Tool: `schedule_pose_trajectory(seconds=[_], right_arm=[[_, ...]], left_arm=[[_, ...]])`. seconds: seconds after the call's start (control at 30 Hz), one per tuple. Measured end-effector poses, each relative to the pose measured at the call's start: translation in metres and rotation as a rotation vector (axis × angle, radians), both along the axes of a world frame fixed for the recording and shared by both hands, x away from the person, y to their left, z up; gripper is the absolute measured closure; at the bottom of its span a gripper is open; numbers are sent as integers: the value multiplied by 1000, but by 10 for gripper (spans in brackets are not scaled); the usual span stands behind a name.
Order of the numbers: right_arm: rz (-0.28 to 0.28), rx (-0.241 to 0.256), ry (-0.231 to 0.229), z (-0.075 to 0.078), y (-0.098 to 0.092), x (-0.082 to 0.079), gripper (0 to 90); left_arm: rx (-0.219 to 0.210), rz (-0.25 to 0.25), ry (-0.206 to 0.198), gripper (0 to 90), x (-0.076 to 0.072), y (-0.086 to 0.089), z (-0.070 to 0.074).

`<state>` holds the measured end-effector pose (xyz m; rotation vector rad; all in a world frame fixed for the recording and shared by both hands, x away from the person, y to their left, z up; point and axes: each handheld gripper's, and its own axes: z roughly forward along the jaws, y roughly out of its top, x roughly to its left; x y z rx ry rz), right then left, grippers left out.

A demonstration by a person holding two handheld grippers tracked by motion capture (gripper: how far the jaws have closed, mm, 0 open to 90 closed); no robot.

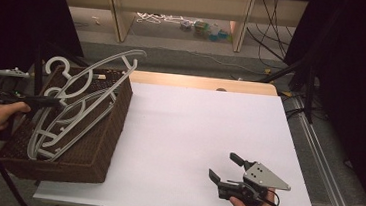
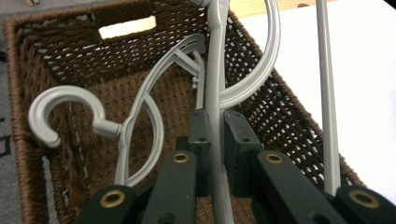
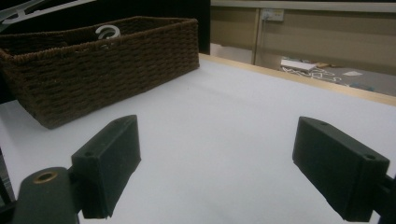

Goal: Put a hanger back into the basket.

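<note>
tongs (image 3: 217, 175) open over white table (image 3: 224, 126) | wicker basket (image 3: 102, 60) far left

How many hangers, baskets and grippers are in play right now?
Grey hangers: at least 2, tangled, exact count unclear
Wicker basket: 1
Grippers: 2, left gripper and right gripper
Total: at least 5

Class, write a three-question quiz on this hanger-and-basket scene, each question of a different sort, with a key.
1. True or false: the left gripper is shut on a grey hanger.
2. The wicker basket sits at the table's: A) left edge B) right edge C) middle.
3. Fill in: the right gripper's jaws stand ____ above the white surface.

Key
1. True; its pads pinch the hanger's stem.
2. A.
3. Open, holding nothing.
</note>
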<state>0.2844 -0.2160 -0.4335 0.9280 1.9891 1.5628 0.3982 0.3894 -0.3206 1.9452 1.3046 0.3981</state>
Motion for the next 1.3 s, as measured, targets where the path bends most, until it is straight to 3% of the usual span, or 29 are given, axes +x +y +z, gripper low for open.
schedule_pose_trajectory(seconds=[0.17, 0.23, 0.43, 0.63, 0.7, 0.77, 1.13, 1.23, 1.3], right_arm=[[0, 2, 0, 0, 0, 0, 160], [-1, 4, 0, 0, 0, 0, 160], [0, 4, 1, 0, 1, 0, 160], [-2, -7, 2, 0, 0, 0, 160], [-2, -7, 2, 0, 1, 0, 160], [-1, -6, 1, 0, 1, 1, 160], [-7, -16, 3, 0, 0, 0, 160], [2, 4, -2, 0, 1, 1, 160], [-6, -18, 1, 0, 0, 0, 160]], left_arm=[[-2, 28, 1, 820, 3, 12, -6], [-25, 62, -11, 820, 4, 14, -9], [4, 99, -5, 820, 6, 28, -15], [6, 128, -3, 820, 7, 35, -25], [10, 122, 2, 820, 6, 36, -29], [46, 97, 19, 820, 5, 39, -31], [53, 111, 19, 819, 2, 46, -43], [71, 109, 19, 819, 3, 44, -44], [92, 102, 21, 819, 4, 42, -45]])
